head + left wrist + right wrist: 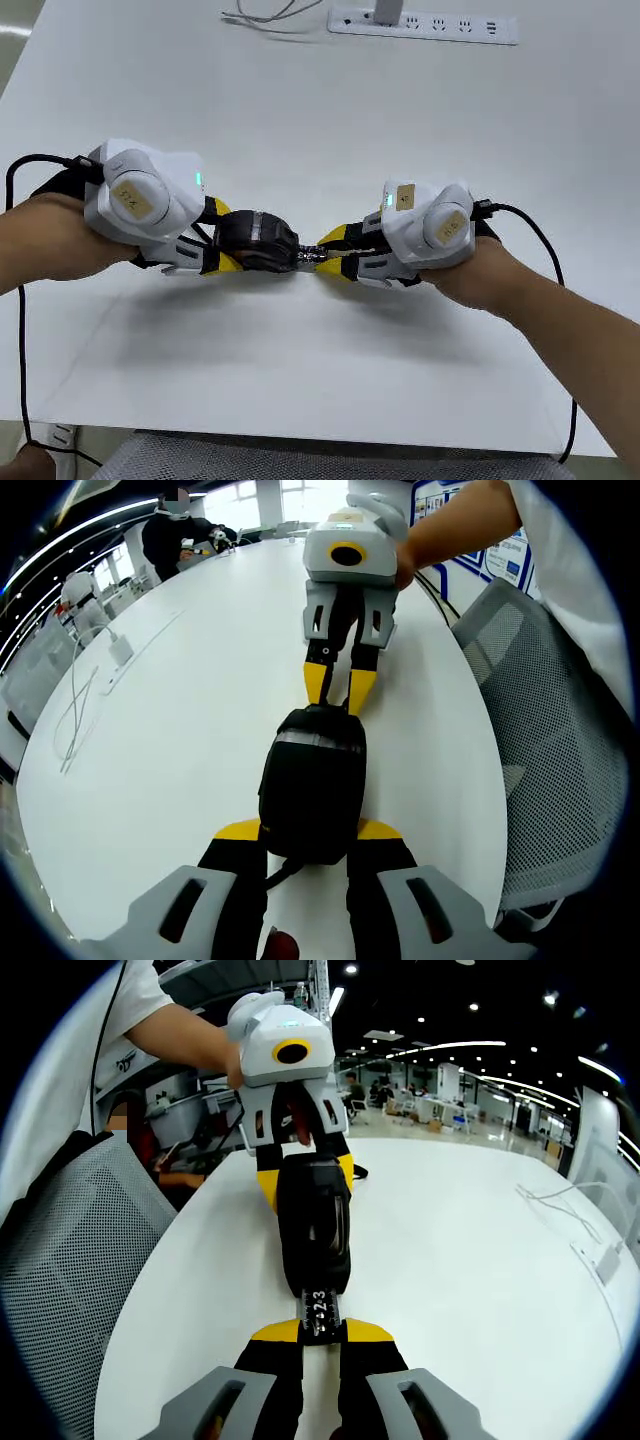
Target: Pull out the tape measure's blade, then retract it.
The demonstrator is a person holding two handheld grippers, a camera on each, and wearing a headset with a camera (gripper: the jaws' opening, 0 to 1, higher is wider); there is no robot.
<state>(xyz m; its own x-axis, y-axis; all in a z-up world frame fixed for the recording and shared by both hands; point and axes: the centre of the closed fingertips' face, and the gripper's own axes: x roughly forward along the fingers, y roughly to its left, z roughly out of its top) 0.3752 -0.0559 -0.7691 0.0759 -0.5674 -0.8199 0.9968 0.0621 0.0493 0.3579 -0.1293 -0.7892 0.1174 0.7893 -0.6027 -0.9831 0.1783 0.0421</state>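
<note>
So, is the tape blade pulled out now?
Barely out: a short numbered stub of blade shows between the case and the right gripper.

White table (300, 110). Power strip (425, 23) at far edge, plug (387, 10) seated in it; white cable (262, 14) just left. Grey mesh chair (540, 720) at near edge.
</note>
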